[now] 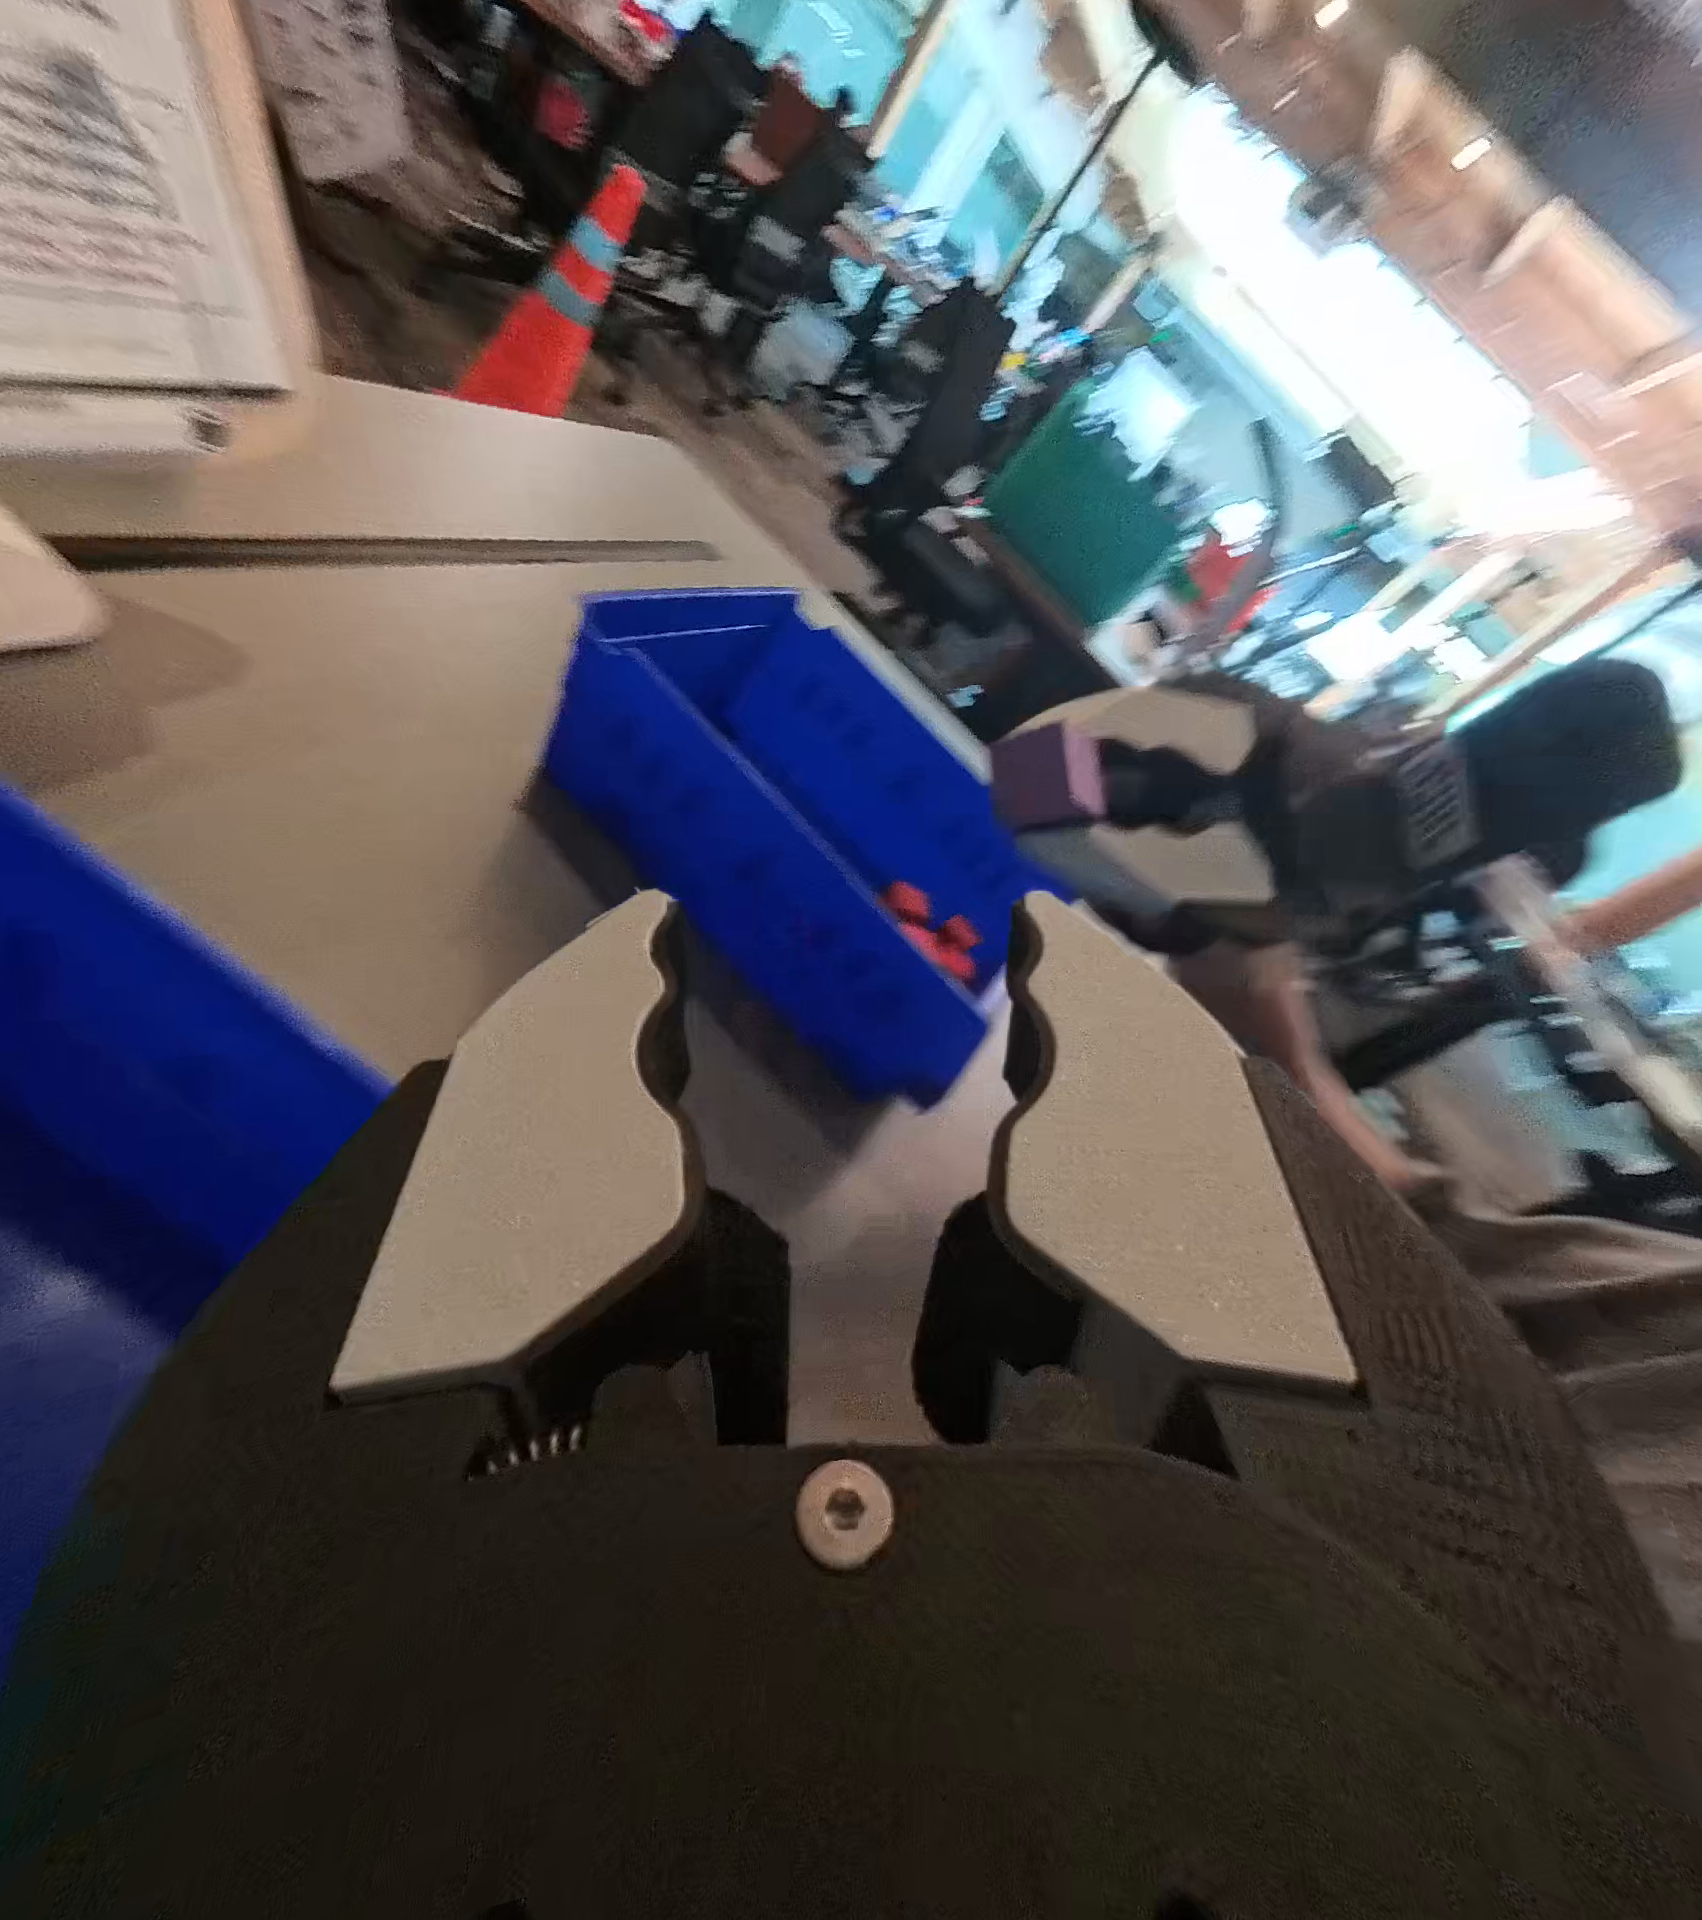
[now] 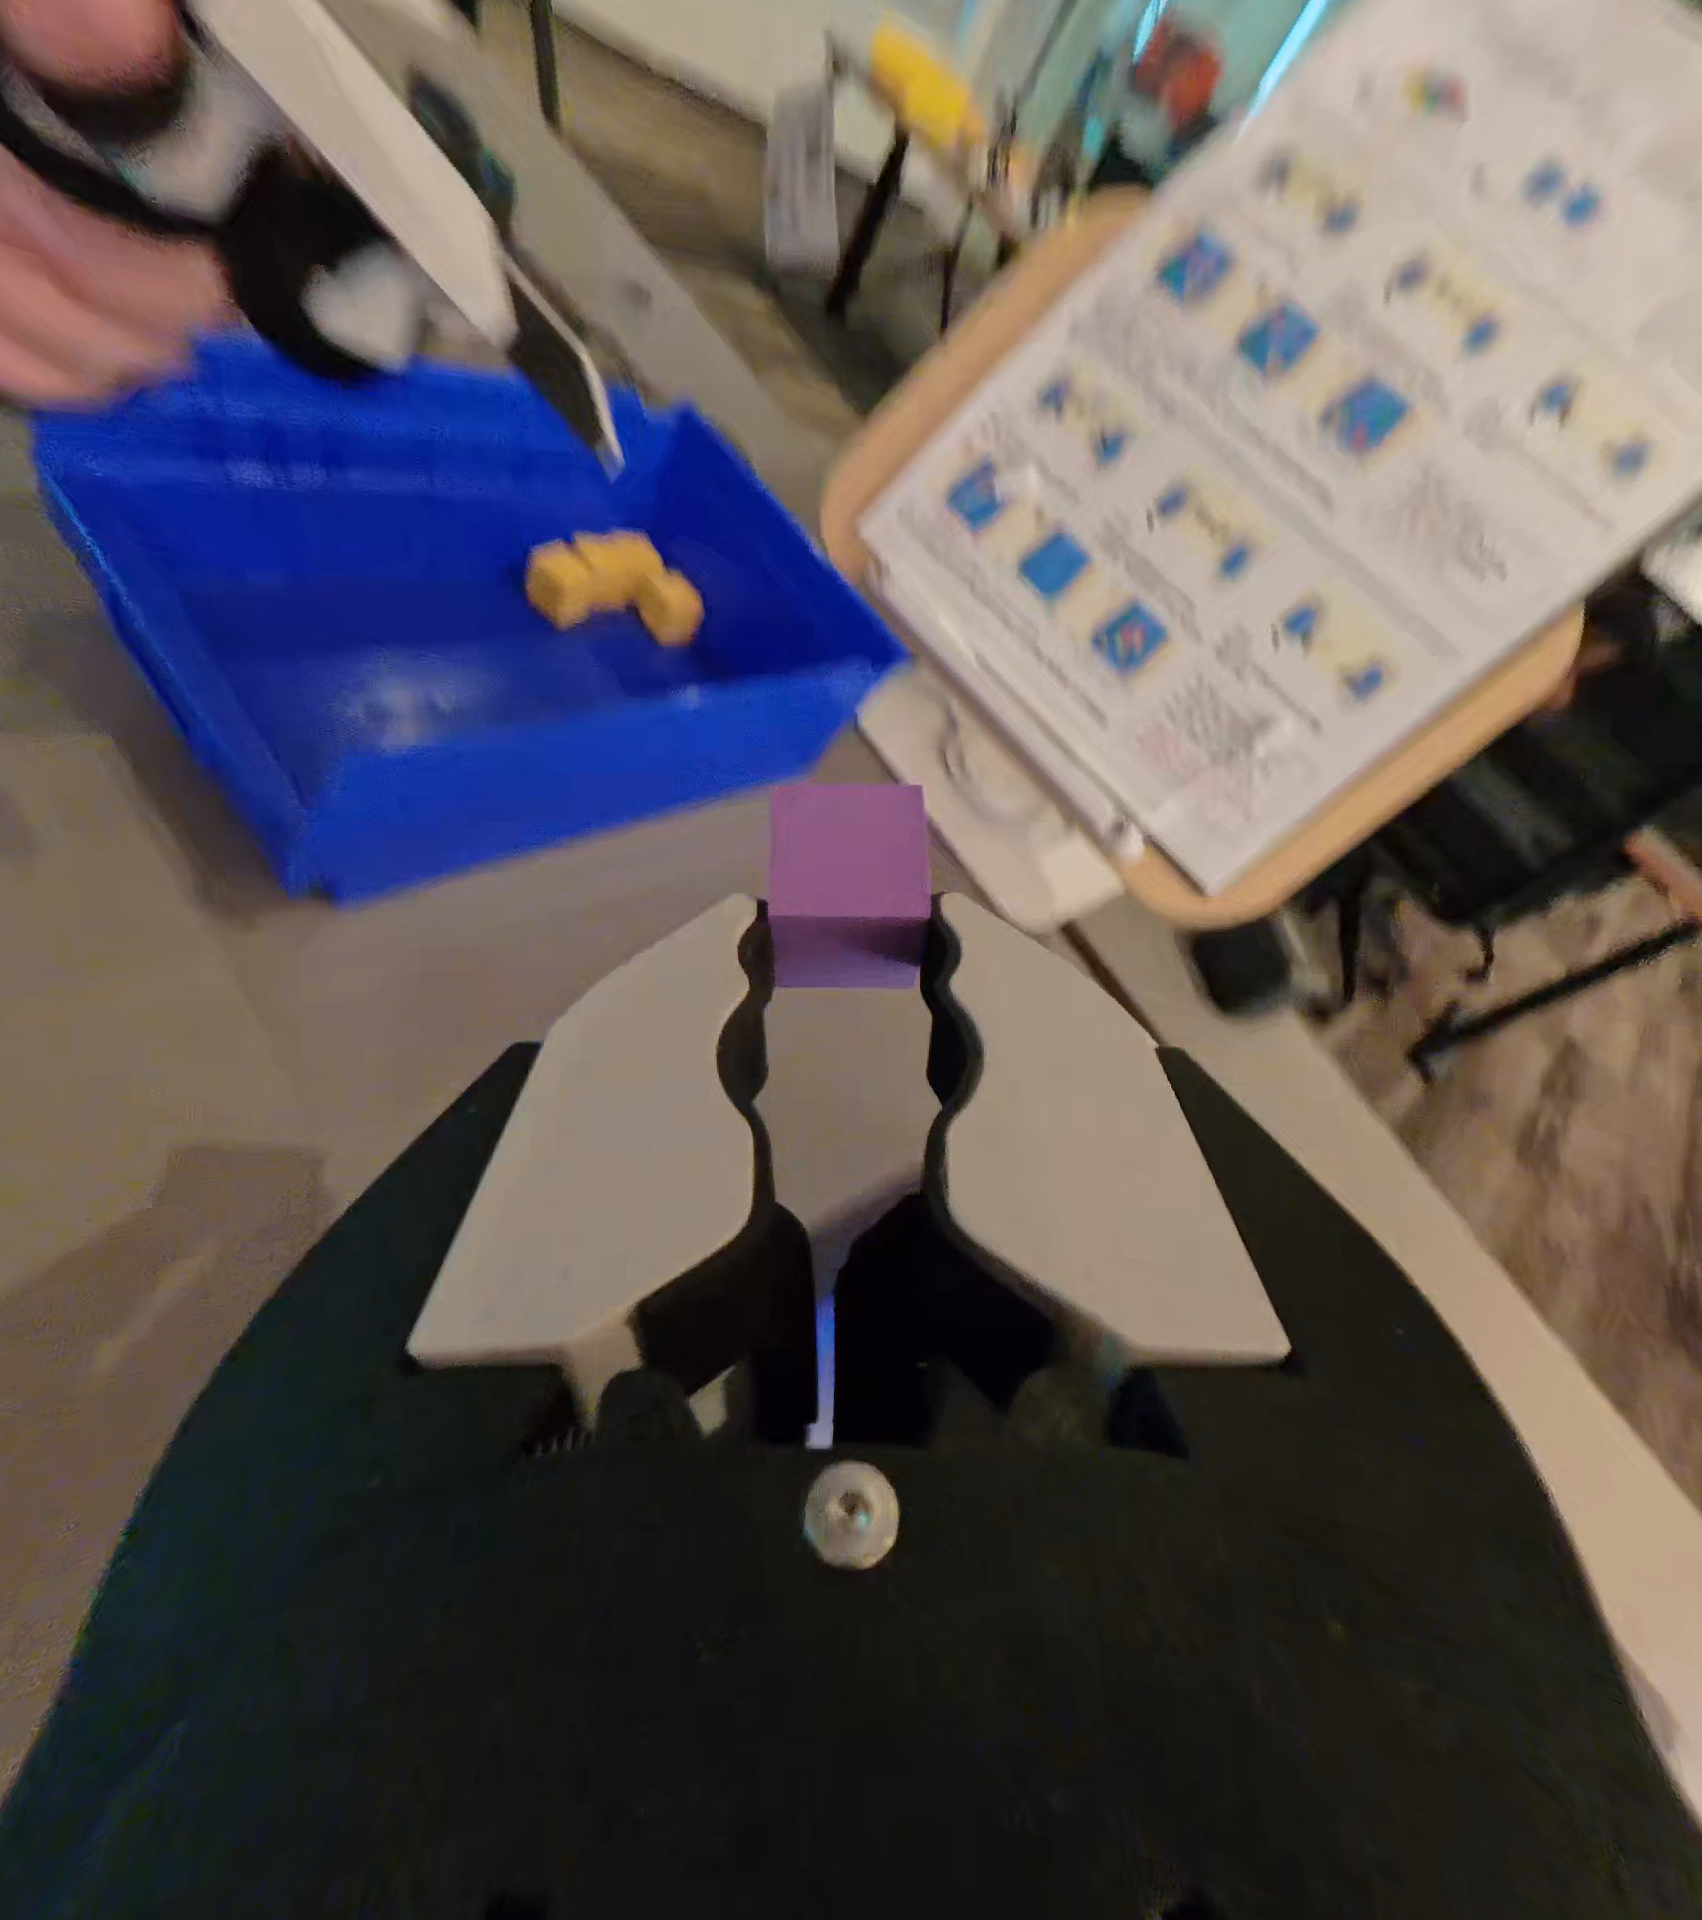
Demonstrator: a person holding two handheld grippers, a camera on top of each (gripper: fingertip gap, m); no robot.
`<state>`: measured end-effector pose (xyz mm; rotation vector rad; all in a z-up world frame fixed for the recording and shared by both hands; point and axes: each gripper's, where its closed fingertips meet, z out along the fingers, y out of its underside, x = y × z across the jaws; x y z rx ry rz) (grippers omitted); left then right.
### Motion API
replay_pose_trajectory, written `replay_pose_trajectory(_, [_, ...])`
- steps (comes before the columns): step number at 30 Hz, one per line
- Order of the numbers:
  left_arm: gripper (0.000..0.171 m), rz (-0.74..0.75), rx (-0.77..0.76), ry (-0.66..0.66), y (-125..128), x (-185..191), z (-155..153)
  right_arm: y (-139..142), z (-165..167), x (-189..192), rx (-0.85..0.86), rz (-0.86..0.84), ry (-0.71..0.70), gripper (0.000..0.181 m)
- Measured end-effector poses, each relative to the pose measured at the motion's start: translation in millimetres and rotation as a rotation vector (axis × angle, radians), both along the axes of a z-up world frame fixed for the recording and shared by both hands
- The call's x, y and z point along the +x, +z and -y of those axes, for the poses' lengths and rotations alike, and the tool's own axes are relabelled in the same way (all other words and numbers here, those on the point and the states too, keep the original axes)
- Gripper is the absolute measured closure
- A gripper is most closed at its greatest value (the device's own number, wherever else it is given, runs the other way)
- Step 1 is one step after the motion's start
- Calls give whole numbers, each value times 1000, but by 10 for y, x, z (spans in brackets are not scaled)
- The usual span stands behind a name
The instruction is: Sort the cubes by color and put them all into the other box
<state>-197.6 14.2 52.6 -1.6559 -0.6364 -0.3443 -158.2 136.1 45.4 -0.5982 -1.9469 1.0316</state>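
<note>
My right gripper (image 2: 847,925) has its fingers clamped on a purple cube (image 2: 847,883), held at the tips above the grey table (image 2: 99,1039), clear of any bin. My left gripper (image 1: 842,925) has its fingers apart and holds nothing; in the right wrist view it hangs over the blue bin (image 2: 473,707) where yellow cubes (image 2: 613,587) lie. Ahead of it sits a second, narrower blue bin (image 1: 774,831) holding red cubes (image 1: 930,935). A printed sheet on a clipboard (image 2: 1294,468) stands just beside.
</note>
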Motion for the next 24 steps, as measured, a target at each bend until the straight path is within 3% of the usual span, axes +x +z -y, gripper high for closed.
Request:
replay_pose_trajectory(5, [112, -150, -132, 97, -44, -43, 258, -407, -857, 199, 151, 294, -156, 154])
replay_pose_trajectory(8, [112, -164, -129, 100, -18, 6, 311, -728, -1094, 302, 226, 446, -176, 154])
replay_pose_trajectory(17, [115, -199, -150, 86, -3, 127, 285, -1502, -1172, 245, 259, 832, -138, 154])
replay_pose_trajectory(24, [117, -188, -143, 109, -29, 96, 413, -1794, -1120, 179, 265, 980, -104, 154])
